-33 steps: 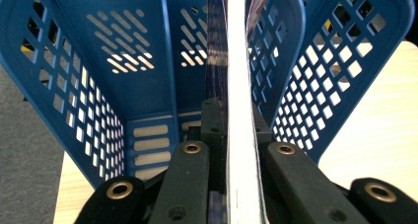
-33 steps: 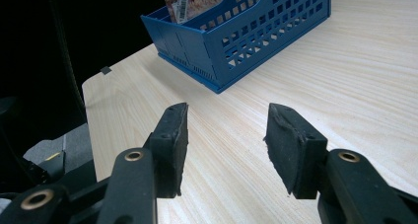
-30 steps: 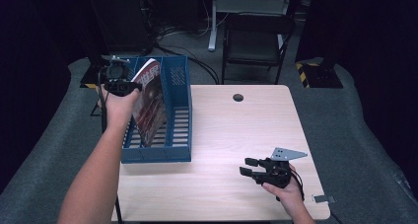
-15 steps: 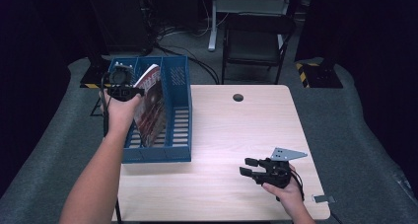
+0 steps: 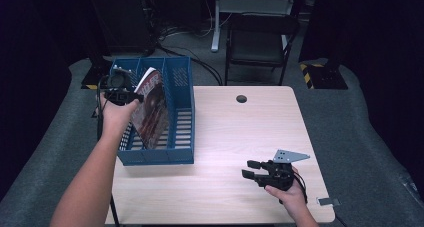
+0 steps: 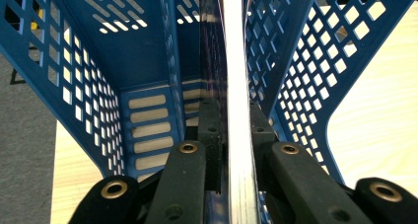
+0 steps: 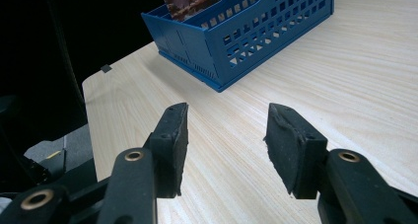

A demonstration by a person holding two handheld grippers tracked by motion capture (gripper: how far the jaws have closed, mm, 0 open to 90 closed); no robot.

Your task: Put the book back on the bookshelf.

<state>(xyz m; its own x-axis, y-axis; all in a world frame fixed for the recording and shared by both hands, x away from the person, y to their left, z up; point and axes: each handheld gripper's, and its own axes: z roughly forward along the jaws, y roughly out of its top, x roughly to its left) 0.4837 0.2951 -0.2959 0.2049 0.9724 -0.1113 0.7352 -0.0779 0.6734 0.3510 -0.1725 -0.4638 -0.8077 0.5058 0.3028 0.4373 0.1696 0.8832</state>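
Left gripper (image 5: 120,89) jaws pinch the magazine (image 5: 152,109) (upright in basket (image 5: 180,112)); right gripper (image 5: 260,171) idles, jaws apart.

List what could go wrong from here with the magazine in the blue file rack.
1. The left gripper pinches the magazine near its top edge. The magazine leans in the blue rack, so on release it may flop against a divider or curl.
2. The rack sits at the table's left edge; a sideways push from the hand might shift it toward that edge.
3. The right gripper rests open far from the rack, so it cannot steady it.
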